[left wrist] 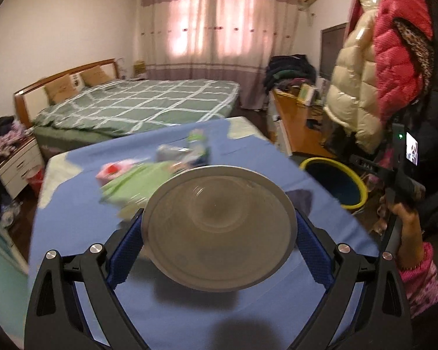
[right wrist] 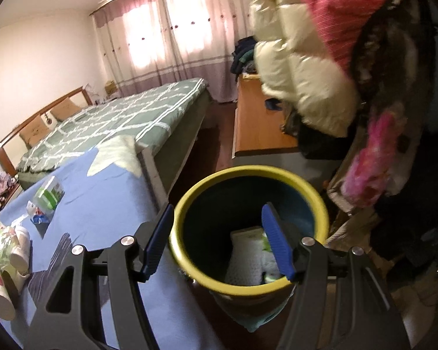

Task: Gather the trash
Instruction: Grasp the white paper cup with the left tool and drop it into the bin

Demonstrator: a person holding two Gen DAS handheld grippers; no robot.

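The left tool is gripping a clear plastic cup by its walls above the blue tabletop. The cup is probably light, thin and crushable, so moderate pressure suits it. The right tool is hanging wide open and empty over the yellow-rimmed bin, which is standing just beside the tabletop edge.
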